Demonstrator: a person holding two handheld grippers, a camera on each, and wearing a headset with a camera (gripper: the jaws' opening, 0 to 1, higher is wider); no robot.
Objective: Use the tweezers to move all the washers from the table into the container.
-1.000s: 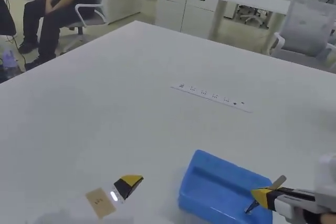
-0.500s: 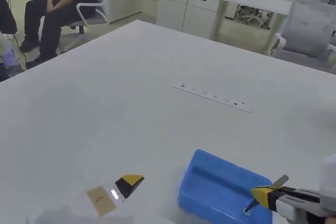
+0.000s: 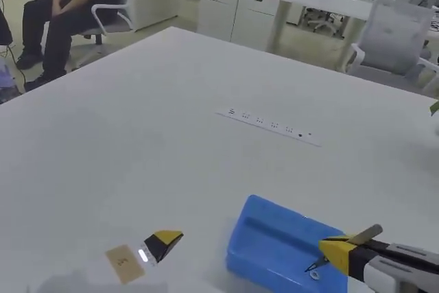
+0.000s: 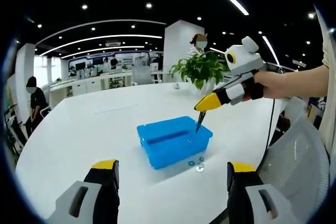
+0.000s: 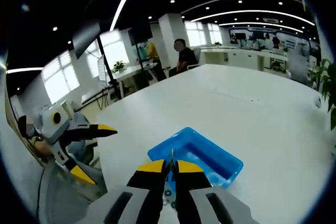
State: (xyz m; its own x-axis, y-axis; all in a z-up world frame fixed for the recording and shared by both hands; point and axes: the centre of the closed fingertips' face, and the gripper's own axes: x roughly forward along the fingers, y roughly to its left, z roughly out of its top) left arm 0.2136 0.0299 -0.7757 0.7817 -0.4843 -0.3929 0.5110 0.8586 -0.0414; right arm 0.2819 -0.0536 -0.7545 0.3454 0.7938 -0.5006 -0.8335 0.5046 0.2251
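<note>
Right gripper (image 5: 171, 165): your jaws are pinched together on the tweezers (image 5: 171, 157), and you hold them pointing steeply down so the thin tips can reach flat, small things

Tweezers tip: over the container (image 4: 173, 141), at the corner nearest you; I cannot tell whether a washer sits between the tips

Left gripper (image 4: 173, 165): jaws spread wide with nothing in them; it hangs off to the left of the container, well apart from it, so I judge you keep it there to leave the right gripper room to work

Washers (image 4: 200, 168): a few lie flat on the table (image 3: 171, 135) just beside the container's near wall, close together and within short reach of the tweezers

Container: a blue open tray, flat on the table, with its long side turned at an angle to you, which keeps its open top towards the tweezers

In the container: in the left gripper view one of the washers seems to lie inside, near the near wall and below the tweezers tip; it is too small to be sure, and the rest of the floor looks bare blue

Task so far: by my reading it is early, since most of the washers are on the table

Next move: it calls for a low, level pinch, because thin rings on a smooth top will slide away from tips that come in steep
</note>
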